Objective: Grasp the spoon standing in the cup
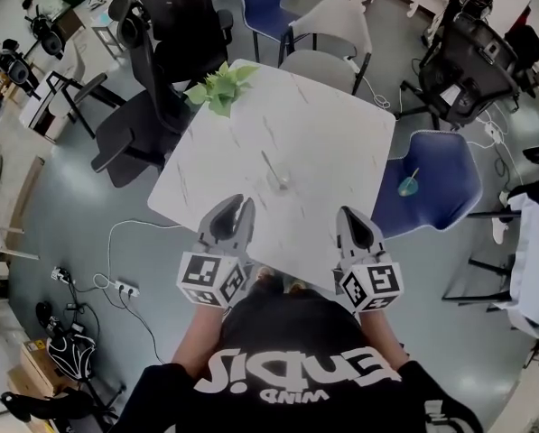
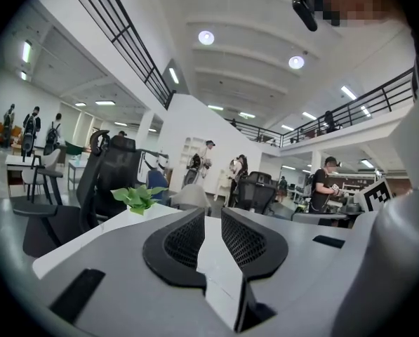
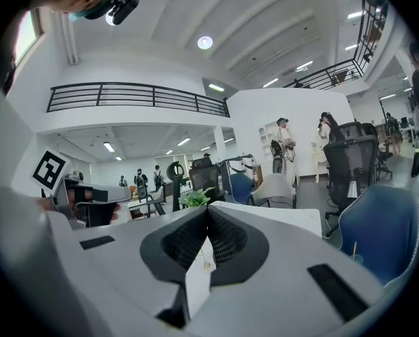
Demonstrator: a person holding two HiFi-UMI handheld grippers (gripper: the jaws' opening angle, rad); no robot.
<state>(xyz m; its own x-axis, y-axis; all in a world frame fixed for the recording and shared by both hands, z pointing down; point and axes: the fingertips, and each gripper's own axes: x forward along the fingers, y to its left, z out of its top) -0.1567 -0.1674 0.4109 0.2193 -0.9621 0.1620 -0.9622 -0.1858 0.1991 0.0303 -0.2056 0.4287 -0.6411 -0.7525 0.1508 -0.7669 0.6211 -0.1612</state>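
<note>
On the white marble-patterned table (image 1: 341,142) ahead of me, near its centre, stands a small clear cup (image 1: 282,184). The spoon (image 1: 271,166) rests in it, a thin pale utensil whose handle leans up and away toward the far left. Its bowl is down inside the cup and too small to make out. The cup and spoon are well apart from both of my grippers, which hover over the near edge of the table.

Left gripper (image 1: 238,204): the jaws stand slightly apart. A narrow gap runs between the black ribbed pads (image 2: 188,239), and only the table surface shows through it.

Right gripper (image 1: 348,211): the jaw tips are pressed together and nothing is pinched. In the right gripper view, the cup and spoon appear far off on the table, seen through the slot below the closed tips.

Markings: each gripper carries a cube (image 1: 212,279) with black-and-white square markers. My black shirt (image 1: 296,368) carries white lettering, seen upside down. A small line reads "WIND", but I cannot read the larger word reliably.

A leafy green plant (image 1: 219,87) sits at the far corner of the table.
</note>
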